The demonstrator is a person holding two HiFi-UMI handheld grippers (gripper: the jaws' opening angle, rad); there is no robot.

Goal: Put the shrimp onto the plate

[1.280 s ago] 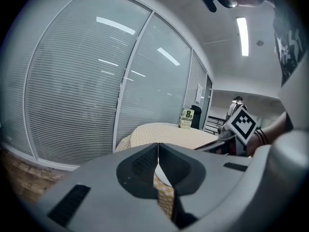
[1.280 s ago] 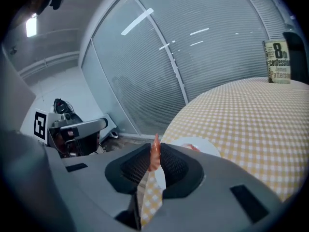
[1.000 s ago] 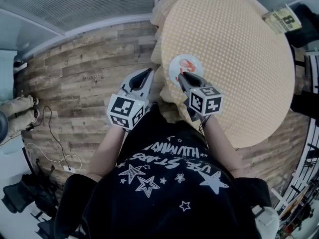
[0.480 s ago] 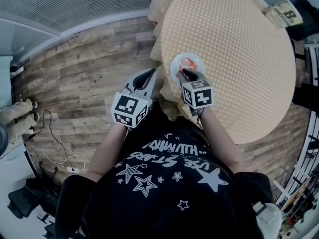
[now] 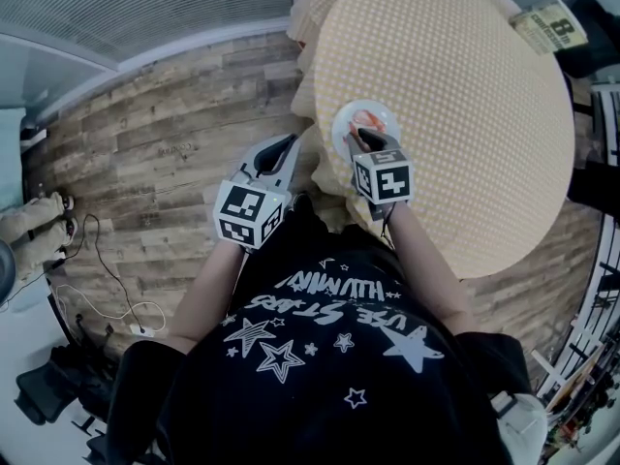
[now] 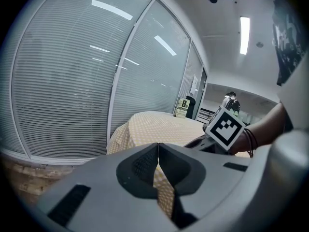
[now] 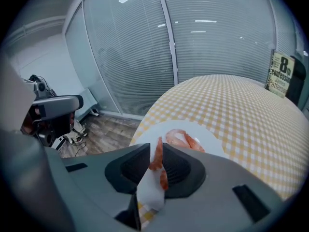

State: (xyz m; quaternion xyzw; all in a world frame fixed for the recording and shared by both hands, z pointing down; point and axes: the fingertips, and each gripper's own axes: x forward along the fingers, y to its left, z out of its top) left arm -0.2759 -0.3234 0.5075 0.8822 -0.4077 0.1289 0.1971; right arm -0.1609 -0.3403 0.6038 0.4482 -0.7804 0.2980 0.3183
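A small white plate [image 5: 386,118] sits near the close edge of the round table, and one orange shrimp [image 7: 186,139] lies on it. My right gripper [image 7: 158,149] is shut on a second shrimp [image 7: 158,162], pinched upright between its jaws just over the plate's [image 7: 212,138] near rim. In the head view the right gripper [image 5: 360,137] reaches onto the plate from the person's side. My left gripper [image 5: 288,144] hangs off the table's left edge over the floor. Its jaws [image 6: 158,151] are shut with nothing in them.
The table wears a yellow checked cloth [image 5: 465,95] that hangs down at the edge. A card printed with an 8 [image 5: 549,29] stands at the table's far side. Wooden floor [image 5: 155,153] lies to the left, with cables and blinds-covered glass walls beyond.
My right gripper has moved a little forward and left, over the plate, still holding the shrimp. The left gripper has hardly moved.
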